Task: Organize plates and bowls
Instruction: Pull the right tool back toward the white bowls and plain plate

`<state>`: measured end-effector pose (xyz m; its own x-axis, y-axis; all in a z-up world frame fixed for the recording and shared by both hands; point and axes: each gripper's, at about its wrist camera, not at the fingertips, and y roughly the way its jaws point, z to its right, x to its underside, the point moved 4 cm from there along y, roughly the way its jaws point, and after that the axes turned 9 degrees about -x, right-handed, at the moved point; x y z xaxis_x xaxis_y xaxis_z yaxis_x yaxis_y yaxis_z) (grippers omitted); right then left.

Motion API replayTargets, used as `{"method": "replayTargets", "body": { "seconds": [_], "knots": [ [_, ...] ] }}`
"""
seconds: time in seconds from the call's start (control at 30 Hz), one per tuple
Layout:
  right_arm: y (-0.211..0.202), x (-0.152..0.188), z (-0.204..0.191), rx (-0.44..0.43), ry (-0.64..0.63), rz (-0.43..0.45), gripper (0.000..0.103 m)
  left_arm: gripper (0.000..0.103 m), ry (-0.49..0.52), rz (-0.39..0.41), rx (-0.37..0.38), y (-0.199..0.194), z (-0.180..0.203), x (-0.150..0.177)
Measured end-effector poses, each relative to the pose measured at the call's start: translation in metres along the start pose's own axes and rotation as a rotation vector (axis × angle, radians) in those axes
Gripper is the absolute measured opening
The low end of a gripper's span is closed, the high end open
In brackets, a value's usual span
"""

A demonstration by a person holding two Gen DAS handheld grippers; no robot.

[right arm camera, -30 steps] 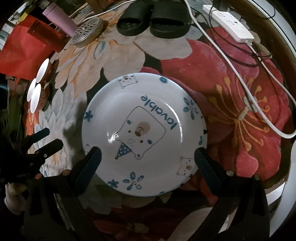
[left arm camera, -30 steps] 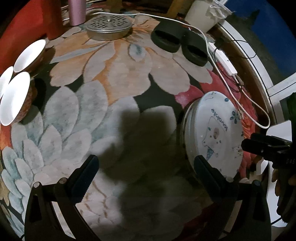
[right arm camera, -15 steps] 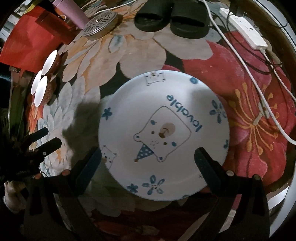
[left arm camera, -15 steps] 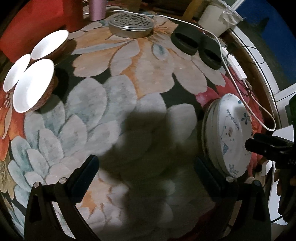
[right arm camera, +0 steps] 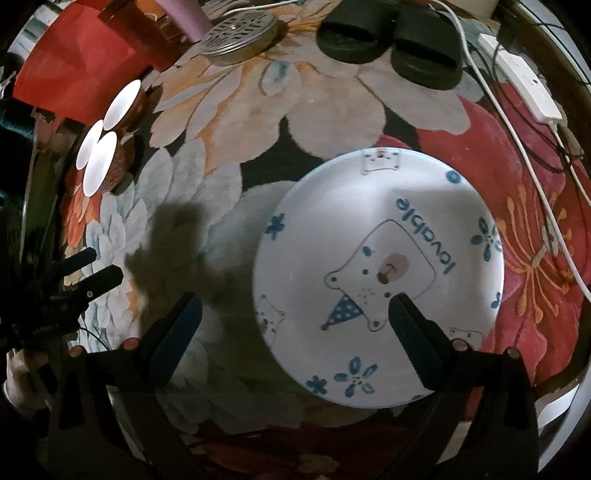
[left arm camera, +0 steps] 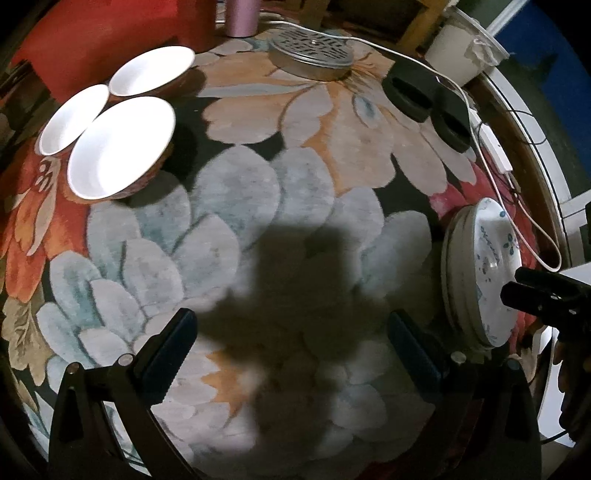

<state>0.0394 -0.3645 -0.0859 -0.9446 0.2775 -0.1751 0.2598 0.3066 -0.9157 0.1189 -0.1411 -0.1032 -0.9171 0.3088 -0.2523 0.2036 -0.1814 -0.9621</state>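
Spreading wide, the fingers of our left gripper hold nothing, with only bare floral rug and a dark shadow between them. Our right gripper is just as wide open and empty; its right finger overlaps the near part of the bear plate, but we cannot tell whether it touches the plate or only hangs above it.

That plate lies flat on the rug, printed with a bear, blue flowers and the word "lovable". From the left wrist view it shows at the far right as a thin edge-on shape, and there seems to be more than one rim stacked there; how many plates we cannot say. The tip of our right gripper pokes in beside it, its base cut off by the frame edge.

Well apart, far to the left, three white bowls cluster together, rims touching or overlapping. They glare so bright that their insides are blank, and the patterned outsides are barely readable.

Farther back sit a perforated metal lid, a pair of black slippers, and a white power strip with a cable looping past the plate. A pink cylinder and a red object behind the bowls are cropped at the top edge, too dark to identify
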Motion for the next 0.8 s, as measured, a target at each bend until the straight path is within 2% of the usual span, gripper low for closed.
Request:
{"method": "replayTargets", "body": {
  "seconds": [0.33,0.8],
  "knots": [
    [0.008,-0.006,-0.025,-0.012,-0.051,-0.016,0.102,0.103,-0.046,0.007,-0.02,-0.005,-0.03,0.0],
    [0.028,-0.018,-0.081,-0.013,-0.176,-0.072,0.103,0.103,-0.132,0.024,-0.046,-0.011,-0.081,-0.001]
  ]
}}
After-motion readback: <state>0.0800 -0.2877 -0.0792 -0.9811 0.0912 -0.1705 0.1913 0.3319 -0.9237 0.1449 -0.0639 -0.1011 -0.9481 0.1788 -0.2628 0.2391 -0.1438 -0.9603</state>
